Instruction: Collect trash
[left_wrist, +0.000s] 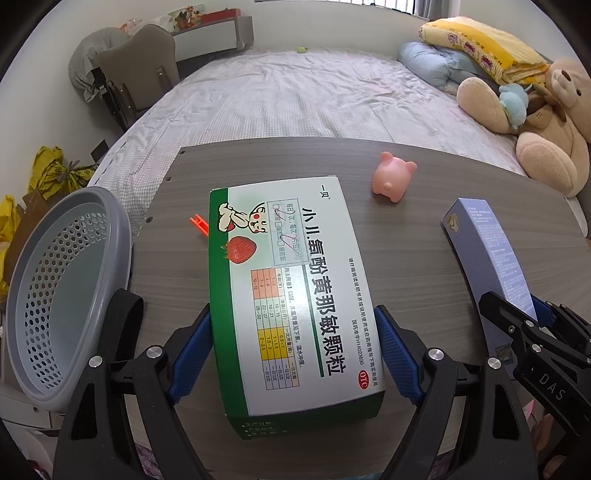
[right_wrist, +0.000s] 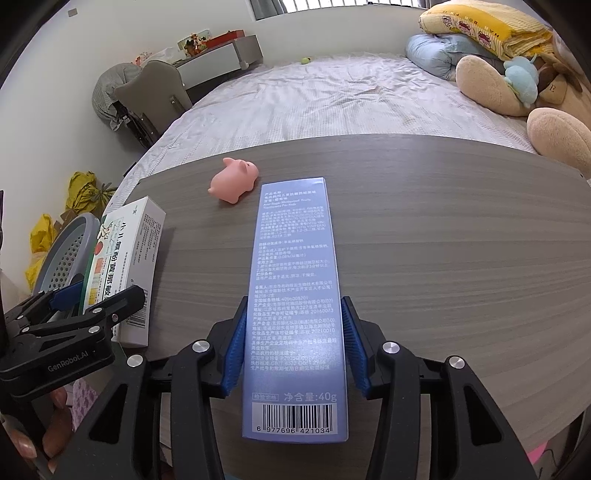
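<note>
Two boxes gripped: left gripper (left_wrist: 293, 350) pinching medicine box (left_wrist: 291, 280), my right gripper (right_wrist: 293, 347) pinching blue box (right_wrist: 295, 295); light, crushable cardboard, hold sidewalls gently.

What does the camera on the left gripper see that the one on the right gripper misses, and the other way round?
Only the left wrist view shows the small orange plastic piece on the table beside the green-and-white medicine box.

Only the right wrist view shows the barcode end of the long blue carton, and fingers under the left gripper.

Both show the two boxes, each between a gripper's jaws, the pink toy pig, the grey perforated basket, and the bed.
</note>
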